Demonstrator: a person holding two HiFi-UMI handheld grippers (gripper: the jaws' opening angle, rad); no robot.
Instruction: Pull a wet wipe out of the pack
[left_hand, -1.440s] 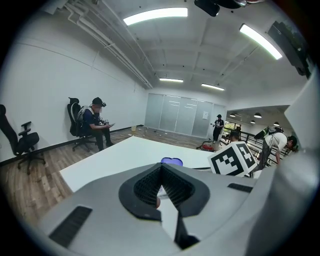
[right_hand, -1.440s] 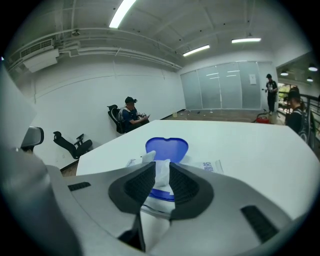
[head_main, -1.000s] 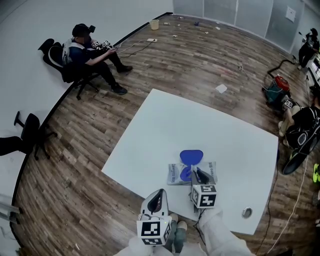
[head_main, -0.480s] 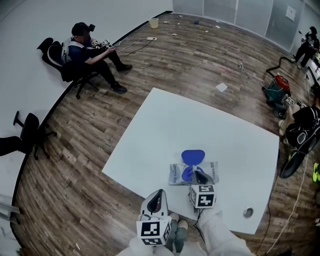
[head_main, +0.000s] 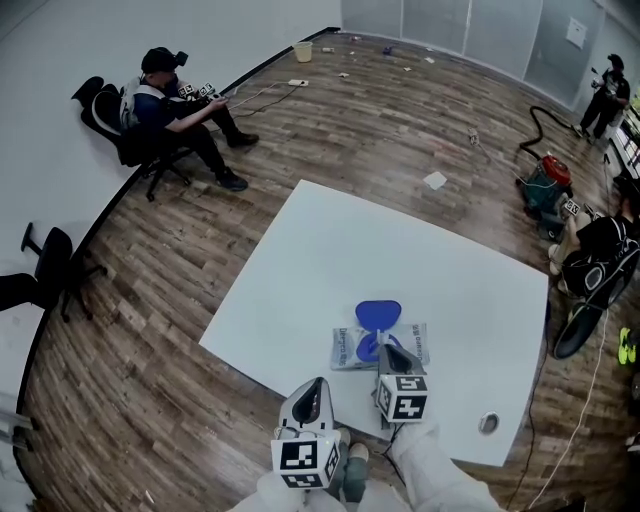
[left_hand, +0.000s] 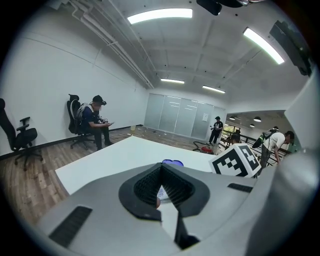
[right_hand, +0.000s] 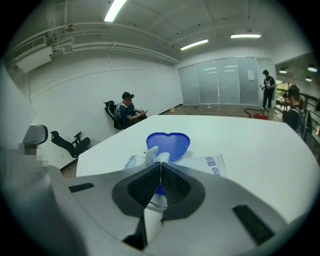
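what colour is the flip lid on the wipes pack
Blue; the open lid shows best in the right gripper view.

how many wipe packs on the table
1. The wet wipe pack lies near the table's front edge, blue lid flipped open, with the right claw shut on a wipe from its opening. No other pack shows.
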